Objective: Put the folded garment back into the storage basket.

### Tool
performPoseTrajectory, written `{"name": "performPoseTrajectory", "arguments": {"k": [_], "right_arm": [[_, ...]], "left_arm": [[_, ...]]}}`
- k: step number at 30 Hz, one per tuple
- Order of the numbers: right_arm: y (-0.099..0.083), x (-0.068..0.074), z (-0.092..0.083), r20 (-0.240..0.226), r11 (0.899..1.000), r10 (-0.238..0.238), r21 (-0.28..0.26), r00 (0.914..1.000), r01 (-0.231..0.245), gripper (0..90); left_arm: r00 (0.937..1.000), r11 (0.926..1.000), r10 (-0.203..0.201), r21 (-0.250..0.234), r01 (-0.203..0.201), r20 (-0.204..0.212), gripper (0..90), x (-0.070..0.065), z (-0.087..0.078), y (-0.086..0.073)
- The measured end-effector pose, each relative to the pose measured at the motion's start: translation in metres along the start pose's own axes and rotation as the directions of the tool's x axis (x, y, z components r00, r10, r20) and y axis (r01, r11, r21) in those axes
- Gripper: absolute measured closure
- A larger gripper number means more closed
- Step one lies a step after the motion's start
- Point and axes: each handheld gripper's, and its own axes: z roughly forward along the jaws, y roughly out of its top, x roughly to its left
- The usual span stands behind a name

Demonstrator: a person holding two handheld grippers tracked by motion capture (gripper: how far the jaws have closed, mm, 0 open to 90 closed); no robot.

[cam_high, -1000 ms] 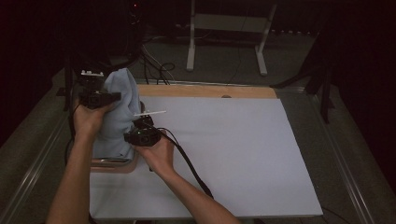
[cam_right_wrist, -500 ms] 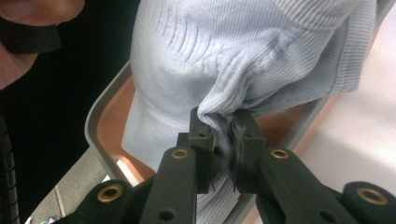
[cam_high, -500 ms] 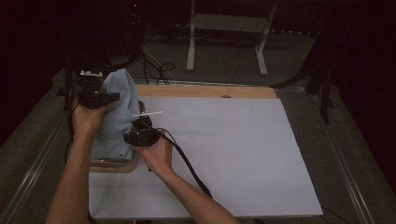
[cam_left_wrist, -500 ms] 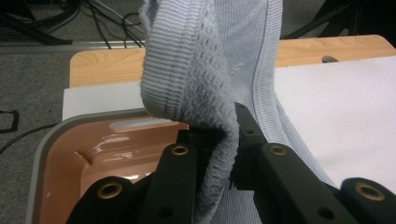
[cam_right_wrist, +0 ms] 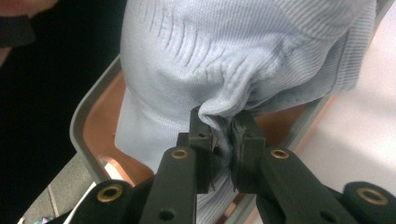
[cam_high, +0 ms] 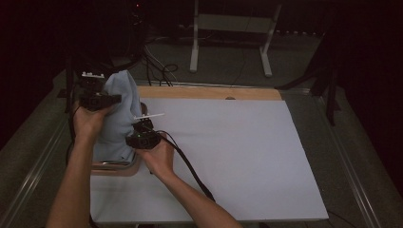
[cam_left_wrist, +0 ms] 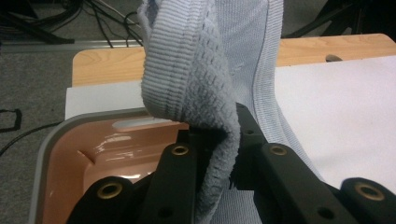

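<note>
A light blue knitted garment (cam_high: 119,114) hangs over a pink tray with a grey rim (cam_high: 114,167) at the table's left edge. My left gripper (cam_high: 97,100) holds it up high, shut on its ribbed hem (cam_left_wrist: 187,70). Lower down and to the right, my right gripper (cam_high: 141,137) is shut on a fold of the same garment (cam_right_wrist: 224,116). In the left gripper view the pink tray (cam_left_wrist: 51,154) lies below the cloth. The right gripper view has the garment (cam_right_wrist: 233,56) bunched above the tray's rim (cam_right_wrist: 86,116).
A white sheet (cam_high: 228,156) covers most of the wooden table (cam_high: 209,92). Black cables (cam_high: 157,66) and a white stand's legs (cam_high: 228,42) lie on the floor beyond the table. A black cable (cam_high: 190,168) trails from my right gripper across the sheet.
</note>
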Motion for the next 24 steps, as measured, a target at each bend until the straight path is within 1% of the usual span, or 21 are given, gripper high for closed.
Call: {"name": "performPoseTrajectory", "arguments": {"k": [12, 21, 24], "right_arm": [[-0.002, 0.001, 0.007, 0.007, 1.000, -0.002, 0.018, 1.0000, 0.001, 81.1], [-0.005, 0.005, 0.016, 0.003, 0.999, -0.010, 0.040, 0.9999, 0.010, 80.9], [-0.006, 0.006, 0.017, 0.005, 0.999, -0.009, 0.046, 1.0000, 0.008, 80.9]], "left_arm": [[1.0000, 1.0000, -0.006, 0.000, 0.006, -0.003, 82.3, 0.004, -0.001, -0.004], [0.9996, 0.9995, -0.027, 0.015, 0.027, -0.009, 82.3, 0.014, 0.001, -0.011], [0.9995, 0.9993, -0.028, 0.024, 0.029, -0.013, 82.3, 0.016, 0.002, -0.013]]}}
